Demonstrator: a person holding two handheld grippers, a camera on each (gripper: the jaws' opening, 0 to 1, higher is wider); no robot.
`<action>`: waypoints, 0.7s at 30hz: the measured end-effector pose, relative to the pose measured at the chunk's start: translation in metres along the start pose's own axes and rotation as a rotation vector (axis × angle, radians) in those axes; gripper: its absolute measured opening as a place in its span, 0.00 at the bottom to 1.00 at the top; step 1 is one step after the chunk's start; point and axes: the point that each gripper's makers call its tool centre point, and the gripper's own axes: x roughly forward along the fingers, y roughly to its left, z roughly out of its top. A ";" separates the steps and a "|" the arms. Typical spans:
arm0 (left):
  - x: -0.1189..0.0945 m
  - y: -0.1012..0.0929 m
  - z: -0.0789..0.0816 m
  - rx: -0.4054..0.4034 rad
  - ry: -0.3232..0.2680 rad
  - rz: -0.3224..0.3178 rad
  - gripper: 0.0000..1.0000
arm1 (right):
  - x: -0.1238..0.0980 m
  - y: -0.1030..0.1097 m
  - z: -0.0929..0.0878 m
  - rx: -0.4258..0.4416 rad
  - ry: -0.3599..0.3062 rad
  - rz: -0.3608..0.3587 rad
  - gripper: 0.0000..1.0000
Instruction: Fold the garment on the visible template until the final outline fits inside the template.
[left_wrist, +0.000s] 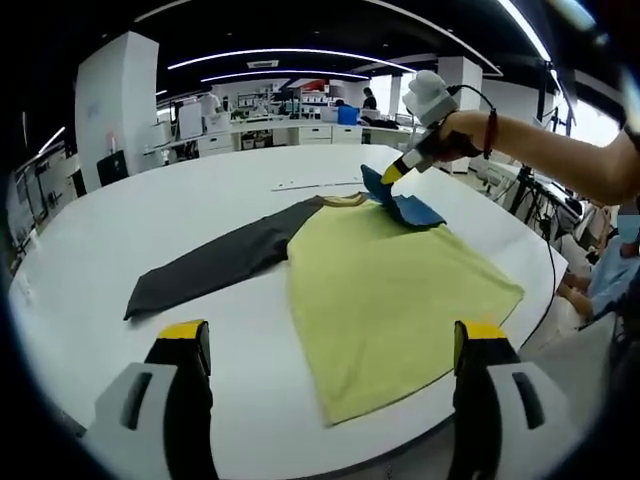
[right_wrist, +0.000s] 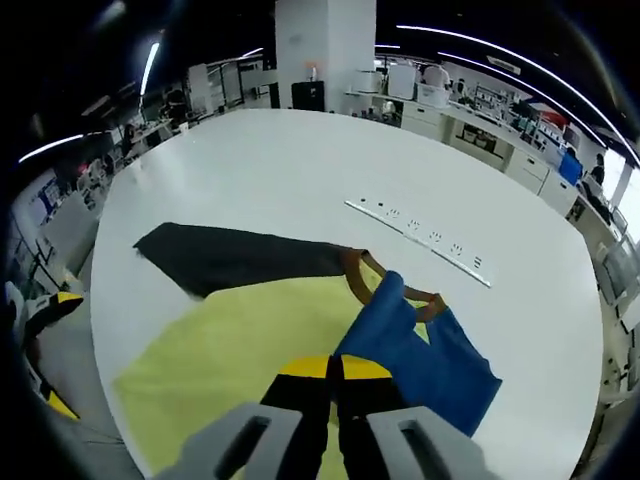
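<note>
Lying flat on the round white table (left_wrist: 120, 230) is the soft shirt with a yellow-green body, one dark grey sleeve and one blue sleeve (left_wrist: 390, 290). The blue sleeve (right_wrist: 415, 345) is being pinched tight and lifted by the right gripper (right_wrist: 335, 385), whose yellow-tipped jaws are pressed together on the cloth. The grey sleeve (left_wrist: 215, 265) is being left stretched out on the table. The left gripper (left_wrist: 335, 375) is being held above the shirt with its jaws wide apart and nothing between them.
</note>
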 end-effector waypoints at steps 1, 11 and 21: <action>0.000 0.000 0.000 -0.001 0.002 0.002 0.99 | 0.000 0.002 0.001 -0.005 -0.001 0.001 0.00; 0.000 0.001 -0.003 0.002 0.012 0.006 0.99 | 0.000 0.022 0.006 -0.061 -0.007 0.039 0.00; 0.002 -0.002 -0.005 0.000 0.020 -0.002 0.99 | 0.005 0.044 0.002 -0.121 0.005 0.074 0.00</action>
